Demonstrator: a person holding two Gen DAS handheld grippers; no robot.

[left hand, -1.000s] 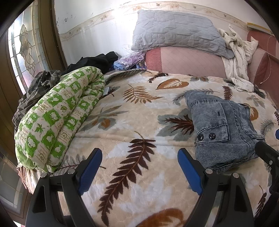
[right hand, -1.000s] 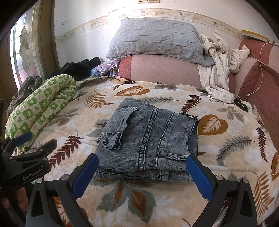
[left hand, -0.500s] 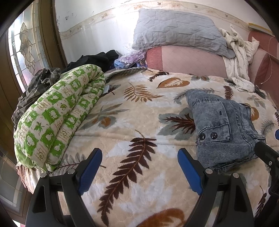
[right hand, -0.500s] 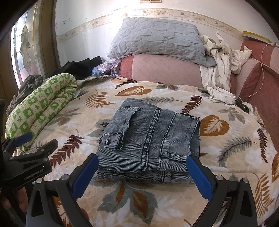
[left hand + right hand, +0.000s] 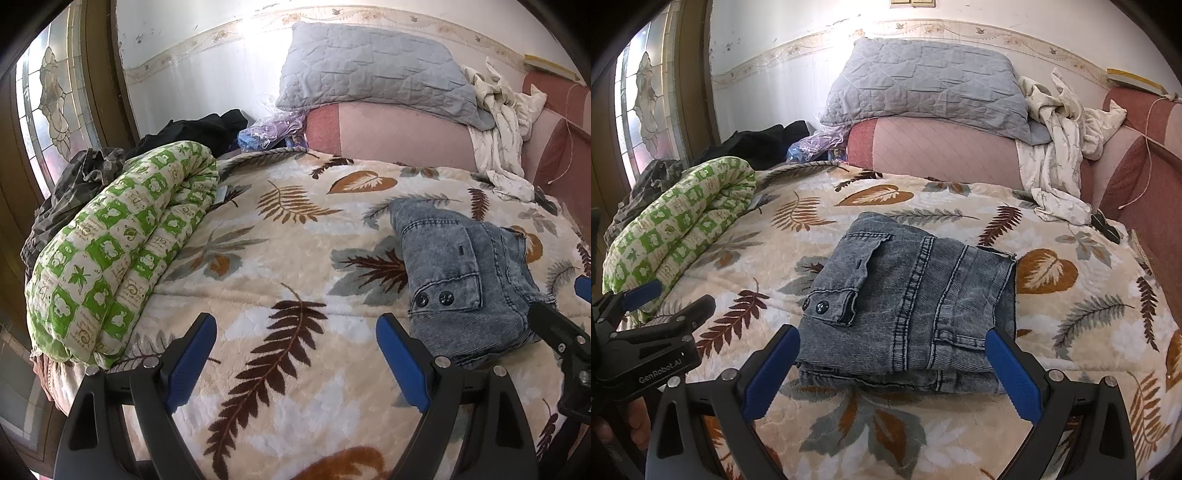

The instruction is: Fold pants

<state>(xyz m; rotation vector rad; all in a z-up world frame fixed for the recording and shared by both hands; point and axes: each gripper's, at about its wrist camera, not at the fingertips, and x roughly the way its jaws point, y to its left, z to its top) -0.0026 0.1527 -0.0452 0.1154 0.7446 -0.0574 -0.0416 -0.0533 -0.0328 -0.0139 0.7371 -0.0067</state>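
Observation:
The grey-blue denim pants (image 5: 908, 302) lie folded in a compact stack on the leaf-print blanket (image 5: 1071, 332). They also show at the right of the left wrist view (image 5: 458, 273). My right gripper (image 5: 892, 373) is open and empty, just in front of the stack's near edge, fingers apart wider than the stack's front. My left gripper (image 5: 297, 358) is open and empty over bare blanket (image 5: 258, 295), to the left of the pants. It shows at the left edge of the right wrist view (image 5: 657, 321).
A rolled green-and-white quilt (image 5: 110, 251) lies along the bed's left side, dark clothes (image 5: 192, 133) behind it. A grey pillow (image 5: 923, 85) tops a pink cushion at the back, white cloth (image 5: 1060, 147) draped at the back right. A window (image 5: 48, 103) is at left.
Both grippers have drawn back slightly from the pants. The pants have not moved, and both grippers stay open.

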